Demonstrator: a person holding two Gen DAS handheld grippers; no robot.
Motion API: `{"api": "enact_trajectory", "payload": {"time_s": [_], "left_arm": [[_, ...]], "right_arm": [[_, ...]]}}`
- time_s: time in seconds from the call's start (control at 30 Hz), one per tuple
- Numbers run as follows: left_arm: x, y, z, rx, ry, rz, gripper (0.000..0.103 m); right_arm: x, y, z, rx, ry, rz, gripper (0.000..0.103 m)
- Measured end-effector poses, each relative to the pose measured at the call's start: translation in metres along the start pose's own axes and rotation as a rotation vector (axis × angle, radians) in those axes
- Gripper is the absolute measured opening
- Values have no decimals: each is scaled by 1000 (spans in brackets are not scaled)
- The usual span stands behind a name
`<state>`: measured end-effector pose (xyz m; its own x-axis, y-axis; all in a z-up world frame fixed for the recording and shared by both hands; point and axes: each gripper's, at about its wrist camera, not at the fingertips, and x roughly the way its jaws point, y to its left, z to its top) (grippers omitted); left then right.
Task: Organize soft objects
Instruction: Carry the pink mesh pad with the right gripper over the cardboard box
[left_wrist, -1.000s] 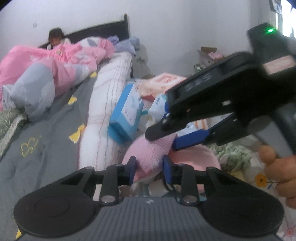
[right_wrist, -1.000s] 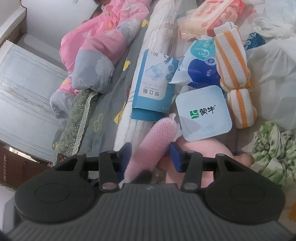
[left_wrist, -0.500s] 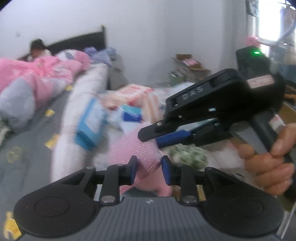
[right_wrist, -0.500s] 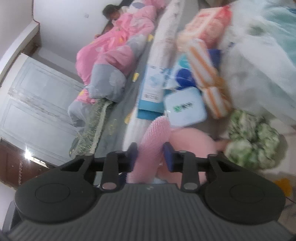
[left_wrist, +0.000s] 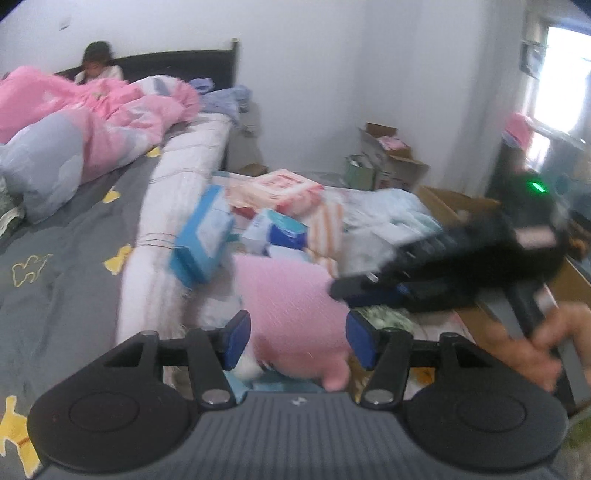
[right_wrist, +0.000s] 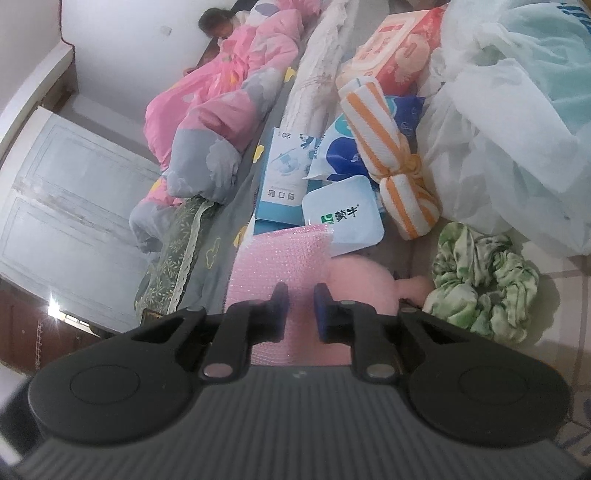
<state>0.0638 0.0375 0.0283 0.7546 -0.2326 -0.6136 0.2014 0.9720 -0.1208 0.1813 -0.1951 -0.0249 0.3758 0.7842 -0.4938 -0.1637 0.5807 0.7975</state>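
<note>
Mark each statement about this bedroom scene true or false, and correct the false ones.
1. The right gripper is shut on the pink bubble wrap. True.
2. The left gripper is clamped shut. False: its jaws stand wide apart around pink material.
3. The green scrunchie lies on top of the striped towel roll. False: it lies apart, nearer the camera.
4. The white Mengniu lid rests against the blue box. True.

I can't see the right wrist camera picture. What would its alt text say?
Black right gripper, jaws narrowly apart around a pink bubble-textured sheet, above a pink plush toy. Nearby lie a green-and-white scrunchie, an orange-striped rolled towel and a white square carton.
</note>
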Motion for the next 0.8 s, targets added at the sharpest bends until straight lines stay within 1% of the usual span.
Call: {"api": "enact_trajectory", "payload": {"time_s": [0.1,0.23,0.3,0.4,0.6,0.7,0.8], "left_arm": [[17,9,9,-29,23,20,58],[36,17,12,-51,70,18,58],[39,21,12,-81,71,-9,58],[41,31,13,-110,82,-29,58],[42,46,13,-207,148,-120,59],[42,42,11,-211,150,-99,59],[41,33,13,-187,147,-84,59]], "right_arm": [[2,0,0,4,5,5,24],[5,-1,1,6,10,7,28],[6,-1,2,5,11,6,29],[8,-2,4,12,12,6,31],[10,-3,2,13,20,8,35],[12,-2,2,14,23,15,35],[14,-2,2,18,24,19,33]]}}
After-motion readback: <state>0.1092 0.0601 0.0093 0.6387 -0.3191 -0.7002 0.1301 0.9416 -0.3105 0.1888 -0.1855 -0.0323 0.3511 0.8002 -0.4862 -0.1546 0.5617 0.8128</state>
